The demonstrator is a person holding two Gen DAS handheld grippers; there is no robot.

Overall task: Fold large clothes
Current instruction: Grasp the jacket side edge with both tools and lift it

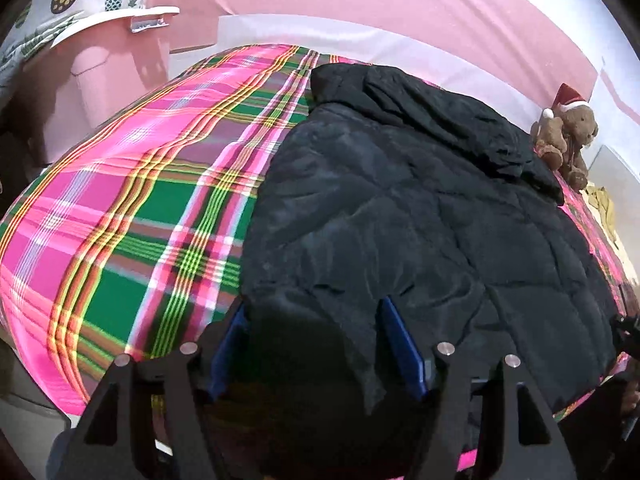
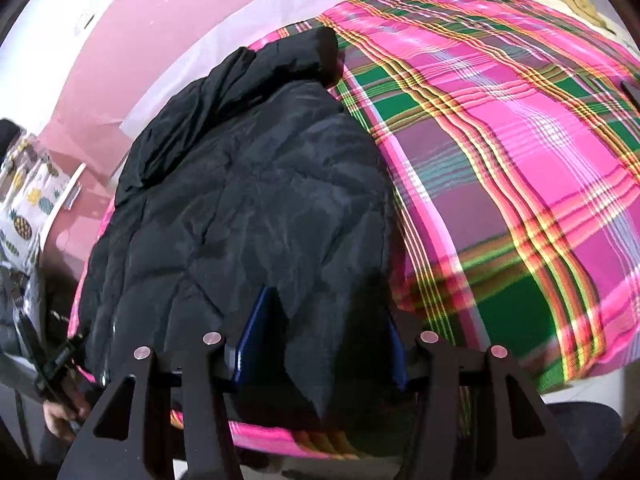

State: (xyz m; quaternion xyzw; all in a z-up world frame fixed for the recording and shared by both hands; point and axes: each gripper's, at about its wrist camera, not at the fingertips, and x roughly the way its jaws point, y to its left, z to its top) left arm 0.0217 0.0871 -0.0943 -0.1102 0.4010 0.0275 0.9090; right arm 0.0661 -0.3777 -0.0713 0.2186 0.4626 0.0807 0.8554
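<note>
Black quilted jacket (image 1: 400, 208) lies spread on bed with pink-green plaid cover (image 1: 132, 200), hood end far, hem at near edge. Left claw (image 1: 316, 344) jaws spread, near-left hem bulging between the blue pads (image 1: 400, 344); pinch or not, cannot tell. Right claw (image 2: 320, 340) same at near-right hem corner, spread with fabric between. Teddy bear (image 1: 568, 136) far right on bed

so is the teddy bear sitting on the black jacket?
No. The teddy bear sits on the plaid bedspread at the bed's far edge, beside the black jacket.
</note>
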